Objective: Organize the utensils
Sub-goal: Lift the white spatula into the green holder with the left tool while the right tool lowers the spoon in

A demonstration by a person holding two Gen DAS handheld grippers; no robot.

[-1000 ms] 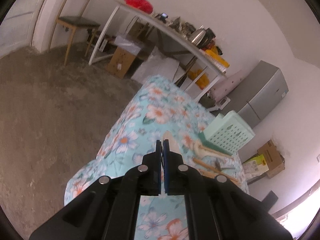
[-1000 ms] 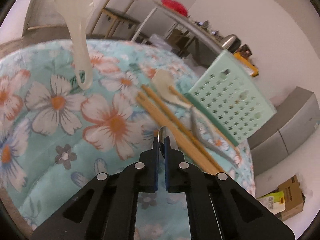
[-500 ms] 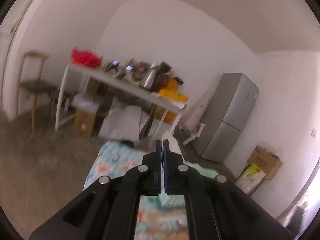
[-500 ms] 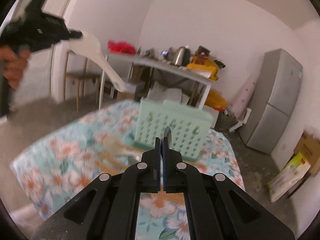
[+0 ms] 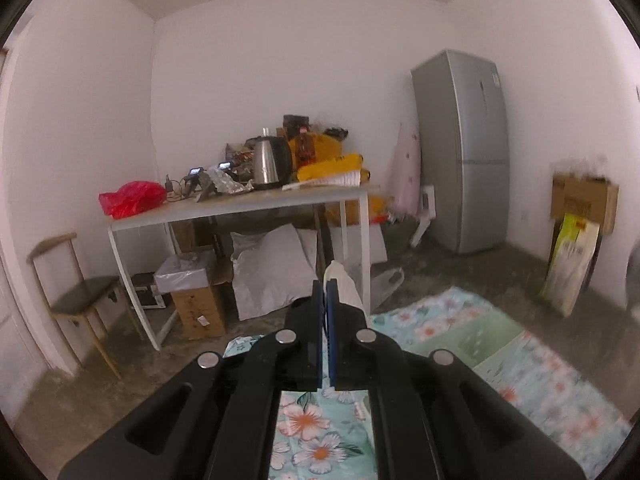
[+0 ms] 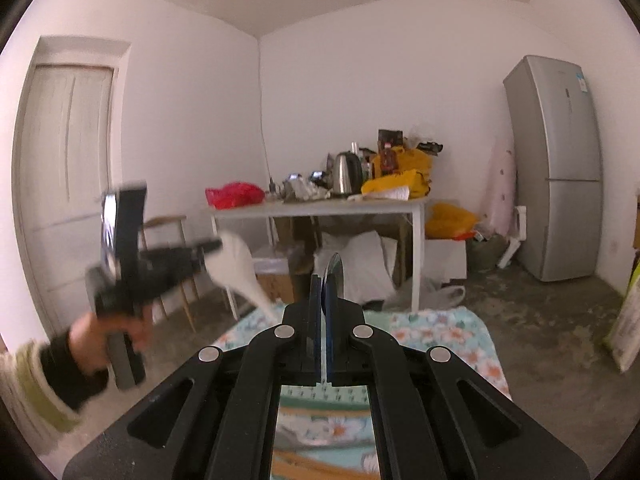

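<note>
My left gripper (image 5: pixel 324 286) is shut on a white plastic rice scoop (image 5: pixel 345 280), whose end sticks out past the fingertips. It also shows in the right wrist view, where the left gripper (image 6: pixel 208 249) holds the white scoop (image 6: pixel 240 268) raised at the left, handle pointing down-right. My right gripper (image 6: pixel 325 280) is shut on a metal spoon (image 6: pixel 334 267), its bowl standing edge-on above the fingertips. Both grippers are lifted above the floral tablecloth (image 5: pixel 460 320), level with the room. The green basket is hidden in both views.
A white table (image 6: pixel 320 208) with a kettle (image 6: pixel 347 168), red bag and clutter stands at the back wall. A grey fridge (image 6: pixel 560 168) is at the right, a wooden chair (image 5: pixel 72 300) at the left, boxes and white sacks under the table. Wooden utensils show below my right gripper.
Both grippers have tilted up from the tabletop and risen, each keeping its utensil. The views swung from the cloth and green basket to the far wall.
</note>
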